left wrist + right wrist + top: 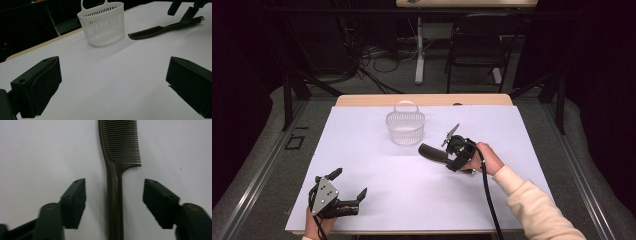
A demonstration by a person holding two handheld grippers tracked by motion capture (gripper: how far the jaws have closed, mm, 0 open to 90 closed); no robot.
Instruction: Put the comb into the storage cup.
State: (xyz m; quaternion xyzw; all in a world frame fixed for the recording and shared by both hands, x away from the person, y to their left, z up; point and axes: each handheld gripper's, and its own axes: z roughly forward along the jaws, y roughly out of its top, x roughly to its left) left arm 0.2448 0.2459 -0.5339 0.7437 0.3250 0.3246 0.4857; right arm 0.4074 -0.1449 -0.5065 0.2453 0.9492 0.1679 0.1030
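White basket (405, 128) stands near comb (115, 187); right claw (114, 201) straddles its handle, pads apart; left claw (110, 85) open.

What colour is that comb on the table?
The comb is dark brown, clearest in the right gripper view.

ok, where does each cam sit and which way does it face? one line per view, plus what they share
High view: fixed above the person's side, looking forward and down on the table; both forearms, left gripper, right gripper.
Left gripper view: rides the left gripper low over the table, facing the basket and comb; its own jaws stand wide apart.
Right gripper view: rides the right gripper, looking down at the comb handle between its jaws, pads clear of it.
Shared: the comb shows in all three; the basket in the high and left gripper views.
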